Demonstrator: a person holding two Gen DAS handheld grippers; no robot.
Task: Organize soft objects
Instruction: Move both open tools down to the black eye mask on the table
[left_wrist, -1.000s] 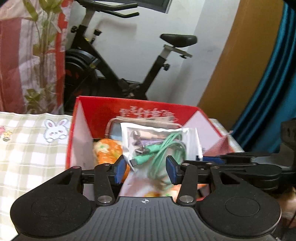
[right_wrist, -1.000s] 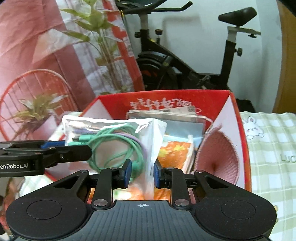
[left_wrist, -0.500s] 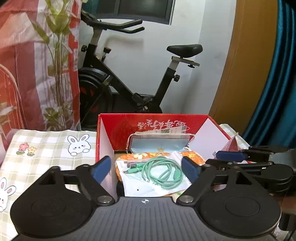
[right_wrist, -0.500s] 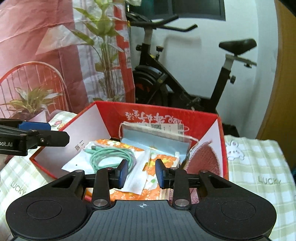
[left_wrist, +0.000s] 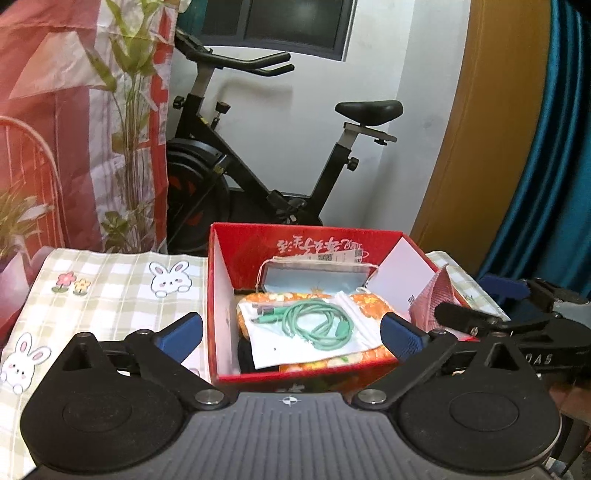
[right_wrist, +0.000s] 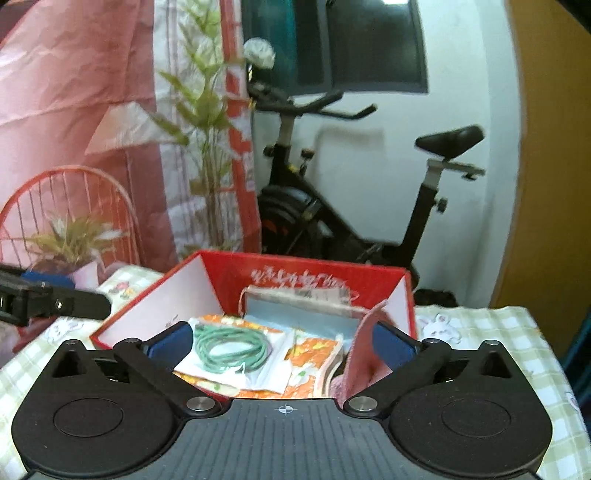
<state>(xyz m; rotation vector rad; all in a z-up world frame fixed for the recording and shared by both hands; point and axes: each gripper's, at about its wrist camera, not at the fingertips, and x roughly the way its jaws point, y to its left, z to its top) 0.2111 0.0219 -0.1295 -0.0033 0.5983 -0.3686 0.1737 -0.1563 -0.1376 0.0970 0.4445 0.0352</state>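
Left wrist view: we see our left tongs (left_wrist: 291, 330) opening, blue pads spread wide with nothing pinched between them, just in front of the red box (left_wrist: 314, 380) on the desk. Inside the box, a clear bag holding a coiled green cable (left_wrist: 317, 326) lies flat on an orange floral cloth (left_wrist: 369, 304). Behind it, a pale blue face mask (left_wrist: 314, 282) leans against the back wall, and a pink woven piece (left_wrist: 432, 299) stands at the box's right side. The checked tablecloth (left_wrist: 110, 291) with rabbit prints covers the desk to the left of the box.

From the right wrist view, our right tongs (right_wrist: 282, 341) are likewise opening, pads apart and gripping nothing. This picture is a little blurred. The green cable (right_wrist: 231, 349) rests in the box (right_wrist: 155, 295) near the left pad, free of both tongs, and the pink piece (right_wrist: 364, 354) rises just beside the right pad. An exercise bike (right_wrist: 332, 214) stands behind the desk.
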